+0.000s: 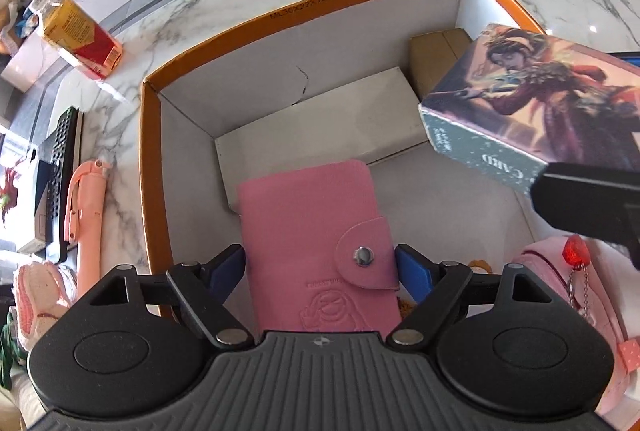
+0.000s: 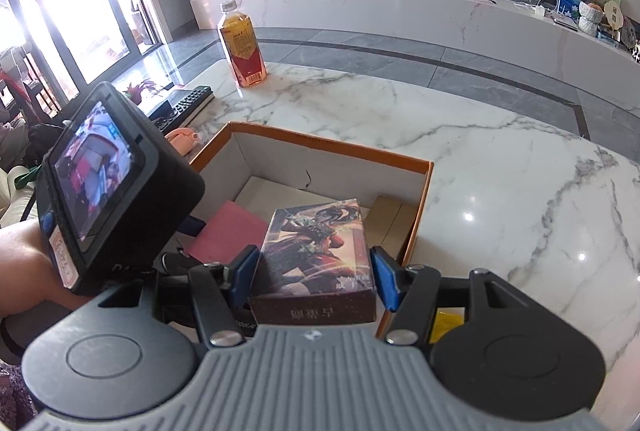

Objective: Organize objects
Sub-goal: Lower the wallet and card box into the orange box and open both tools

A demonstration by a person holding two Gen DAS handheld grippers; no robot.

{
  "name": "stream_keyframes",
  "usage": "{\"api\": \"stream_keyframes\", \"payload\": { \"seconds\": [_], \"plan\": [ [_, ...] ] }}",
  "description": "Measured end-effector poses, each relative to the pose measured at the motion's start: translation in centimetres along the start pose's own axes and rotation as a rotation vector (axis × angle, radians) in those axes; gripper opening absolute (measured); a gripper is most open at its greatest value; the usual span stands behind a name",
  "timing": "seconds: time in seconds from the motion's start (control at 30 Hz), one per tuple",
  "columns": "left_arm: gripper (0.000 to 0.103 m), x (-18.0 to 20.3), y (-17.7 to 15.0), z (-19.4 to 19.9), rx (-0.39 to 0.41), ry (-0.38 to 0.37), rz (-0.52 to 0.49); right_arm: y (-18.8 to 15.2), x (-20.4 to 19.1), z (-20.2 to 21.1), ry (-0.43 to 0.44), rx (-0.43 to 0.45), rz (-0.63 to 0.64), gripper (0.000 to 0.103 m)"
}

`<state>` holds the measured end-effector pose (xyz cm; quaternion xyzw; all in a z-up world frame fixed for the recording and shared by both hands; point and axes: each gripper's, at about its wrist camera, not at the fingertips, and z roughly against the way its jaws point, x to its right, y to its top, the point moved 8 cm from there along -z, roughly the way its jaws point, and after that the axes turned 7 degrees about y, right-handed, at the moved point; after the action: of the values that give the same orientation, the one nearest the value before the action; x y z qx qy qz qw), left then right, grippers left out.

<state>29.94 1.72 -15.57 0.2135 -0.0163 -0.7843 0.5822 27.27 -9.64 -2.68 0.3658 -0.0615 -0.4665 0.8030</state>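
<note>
My left gripper (image 1: 320, 267) is shut on a pink snap wallet (image 1: 316, 231) and holds it over the orange cardboard box (image 1: 280, 15). My right gripper (image 2: 314, 277) is shut on an illustrated card box (image 2: 320, 251) and holds it above the same orange box (image 2: 332, 147). The card box also shows at the right of the left wrist view (image 1: 532, 99). The wallet shows in the right wrist view (image 2: 224, 235) to the left of the card box. Inside the orange box lie a flat white box (image 1: 320, 123) and a brown carton (image 1: 436, 55).
On the marble table stand a tea bottle (image 2: 242, 47), a black remote (image 2: 188, 105) and a peach-pink case (image 1: 86, 219). A pink bag with a red charm (image 1: 576, 263) lies at the near right. The left gripper's camera block (image 2: 108, 183) fills the left of the right wrist view.
</note>
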Motion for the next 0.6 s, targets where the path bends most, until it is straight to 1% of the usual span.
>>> {"api": "stream_keyframes", "payload": {
  "seconds": [0.13,0.2,0.27,0.33,0.43,0.47,0.6],
  "plan": [
    [0.097,-0.5,0.3,0.3,0.023,-0.008,0.005,-0.1,0.1,-0.3,-0.004,-0.01,-0.017,0.062],
    [0.097,-0.9,0.6,0.6,0.031,-0.025,0.022,-0.2,0.1,-0.3,-0.006,-0.016,-0.018,0.062],
    [0.09,-1.6,0.7,1.3,0.039,-0.053,0.049,-0.2,0.1,-0.5,-0.006,-0.025,-0.023,0.062],
    [0.087,-2.5,0.7,2.5,0.065,-0.078,0.076,-0.3,-0.1,-0.7,-0.002,-0.032,-0.028,0.062],
    [0.084,-3.9,0.7,4.4,0.109,-0.093,0.083,-0.4,-0.6,-1.1,-0.001,-0.046,-0.026,0.062],
    [0.081,-4.4,0.7,5.1,0.129,-0.096,0.08,-0.4,-0.8,-1.3,-0.004,-0.054,-0.022,0.062],
    [0.081,-6.1,0.7,6.6,0.178,-0.094,0.083,-0.8,-1.6,-2.7,-0.045,-0.099,0.001,0.062]
  ]
}}
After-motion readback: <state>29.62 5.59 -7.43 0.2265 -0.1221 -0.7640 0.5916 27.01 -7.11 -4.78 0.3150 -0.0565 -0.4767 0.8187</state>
